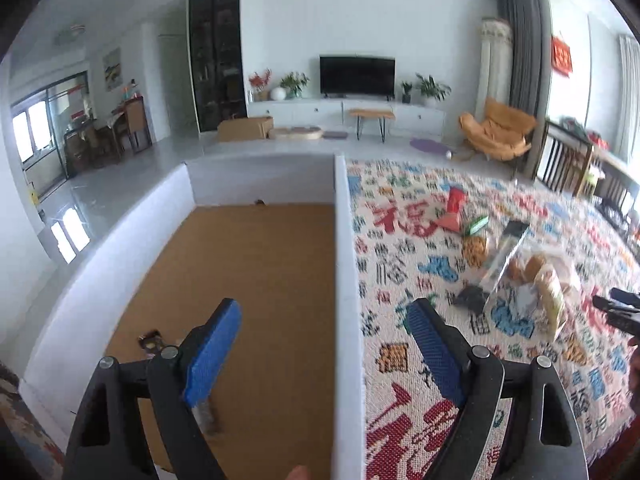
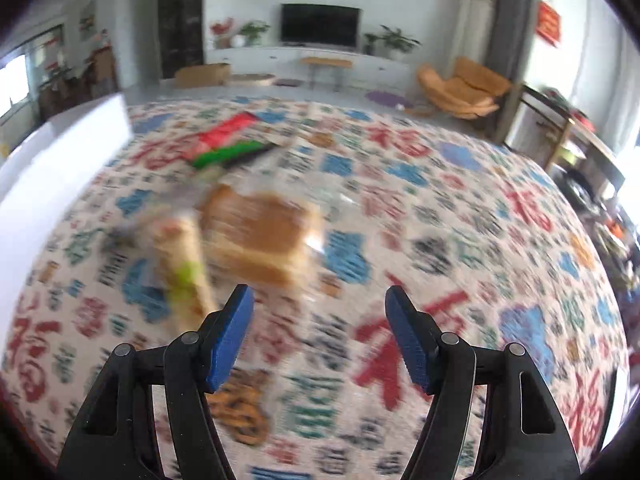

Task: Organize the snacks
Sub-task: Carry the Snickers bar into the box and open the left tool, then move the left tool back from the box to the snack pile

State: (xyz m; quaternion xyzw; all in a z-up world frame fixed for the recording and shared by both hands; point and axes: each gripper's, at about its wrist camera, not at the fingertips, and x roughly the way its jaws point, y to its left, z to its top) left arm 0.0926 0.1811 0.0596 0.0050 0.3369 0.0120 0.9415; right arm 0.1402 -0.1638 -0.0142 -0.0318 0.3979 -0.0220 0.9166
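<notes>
My left gripper (image 1: 324, 344) is open and empty, straddling the right wall of a white box (image 1: 344, 280) with a brown floor. A small snack (image 1: 151, 341) lies in the box by the left finger. Snacks lie on the patterned cloth (image 1: 440, 360): a red packet (image 1: 454, 210), a green packet (image 1: 476, 225), a clear bag of bread (image 1: 536, 280). My right gripper (image 2: 320, 332) is open and empty just in front of the bread bag (image 2: 260, 236); the view is blurred. The red packet (image 2: 228, 130) and green packet (image 2: 228, 154) lie beyond.
The right gripper's tip (image 1: 620, 312) shows at the right edge of the left wrist view. The white box (image 2: 60, 168) stands at the left in the right wrist view. A TV stand (image 1: 352, 110), an orange chair (image 1: 496, 130) and a rack (image 1: 568, 160) are beyond the table.
</notes>
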